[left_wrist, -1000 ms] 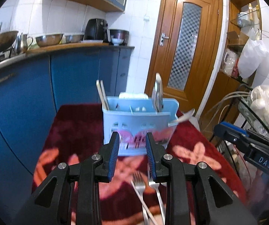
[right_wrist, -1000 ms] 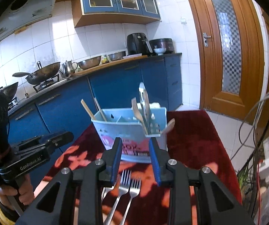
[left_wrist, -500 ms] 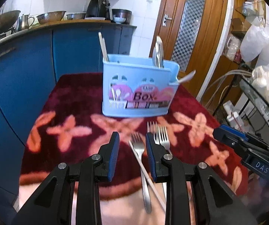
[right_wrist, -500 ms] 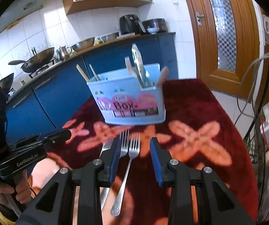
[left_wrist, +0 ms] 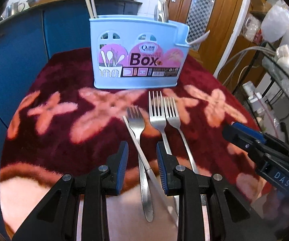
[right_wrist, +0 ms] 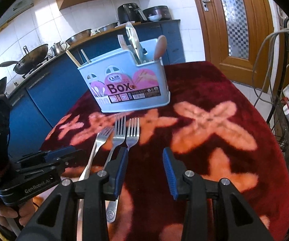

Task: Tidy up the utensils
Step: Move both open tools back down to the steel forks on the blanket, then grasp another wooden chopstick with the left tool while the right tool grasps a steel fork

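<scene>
A light blue utensil box [left_wrist: 138, 54] stands on the red flowered cloth, with chopsticks, tongs, a fork and a spoon in it; it also shows in the right wrist view [right_wrist: 128, 86]. Three forks lie in front of it: left fork [left_wrist: 136, 118], middle fork [left_wrist: 156, 112], right fork [left_wrist: 172, 114]. A thin chopstick [left_wrist: 138, 146] lies crossed over the left fork's handle. My left gripper [left_wrist: 142, 152] is open and empty, above the left fork's handle. My right gripper [right_wrist: 145, 158] is open and empty, just right of the forks [right_wrist: 132, 132].
The red cloth [right_wrist: 214, 120] covers a small table with edges close on all sides. Blue kitchen cabinets [left_wrist: 23, 40] stand behind and to the left. A wooden door [right_wrist: 235, 20] and cables [right_wrist: 269, 46] are on the right.
Both grippers have pulled back from the box and tilted down over the cloth. The forks are now in full view below them. Both stay open.
</scene>
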A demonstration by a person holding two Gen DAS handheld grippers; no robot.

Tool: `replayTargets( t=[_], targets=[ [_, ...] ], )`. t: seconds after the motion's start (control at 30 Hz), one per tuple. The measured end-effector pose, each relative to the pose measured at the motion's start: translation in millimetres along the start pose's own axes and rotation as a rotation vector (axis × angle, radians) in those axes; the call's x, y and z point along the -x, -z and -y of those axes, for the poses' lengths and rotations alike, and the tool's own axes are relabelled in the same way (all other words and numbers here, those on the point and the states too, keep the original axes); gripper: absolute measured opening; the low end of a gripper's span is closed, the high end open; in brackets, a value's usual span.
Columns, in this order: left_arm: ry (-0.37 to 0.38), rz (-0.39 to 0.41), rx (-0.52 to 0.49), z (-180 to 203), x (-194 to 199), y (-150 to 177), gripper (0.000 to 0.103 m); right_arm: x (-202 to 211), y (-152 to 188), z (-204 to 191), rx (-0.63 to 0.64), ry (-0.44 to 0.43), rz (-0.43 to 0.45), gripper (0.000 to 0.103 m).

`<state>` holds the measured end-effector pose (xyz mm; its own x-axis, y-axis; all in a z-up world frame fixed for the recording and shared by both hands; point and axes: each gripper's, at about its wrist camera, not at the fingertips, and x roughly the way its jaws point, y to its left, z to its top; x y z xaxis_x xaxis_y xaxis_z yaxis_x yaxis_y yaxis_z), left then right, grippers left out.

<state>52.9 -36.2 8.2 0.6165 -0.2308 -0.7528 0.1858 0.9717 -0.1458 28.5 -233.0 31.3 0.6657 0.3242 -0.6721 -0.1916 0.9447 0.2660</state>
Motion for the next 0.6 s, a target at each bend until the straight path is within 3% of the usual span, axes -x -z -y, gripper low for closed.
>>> replayTargets(
  t=[0.2,0.37,0.4,0.47,0.6],
  targets=[
    [-0.037,-0.059,-0.027,5,-17,3,0.029,-7,4,6,-0.024,-0.017,-0.015,0.039],
    [-0.021,-0.088,-0.002,6,-27,6,0.029,-10,7,10,-0.046,-0.035,-0.021,0.039],
    [-0.019,-0.083,0.003,5,-27,6,0.028,-10,8,11,-0.048,-0.038,-0.023,0.039],
    [-0.014,-0.075,0.008,5,-27,6,0.012,-12,9,12,-0.052,-0.041,-0.027,0.039],
    [0.012,-0.07,0.033,0,-26,6,0.01,-13,11,13,-0.063,-0.047,-0.033,0.039]
  ],
)
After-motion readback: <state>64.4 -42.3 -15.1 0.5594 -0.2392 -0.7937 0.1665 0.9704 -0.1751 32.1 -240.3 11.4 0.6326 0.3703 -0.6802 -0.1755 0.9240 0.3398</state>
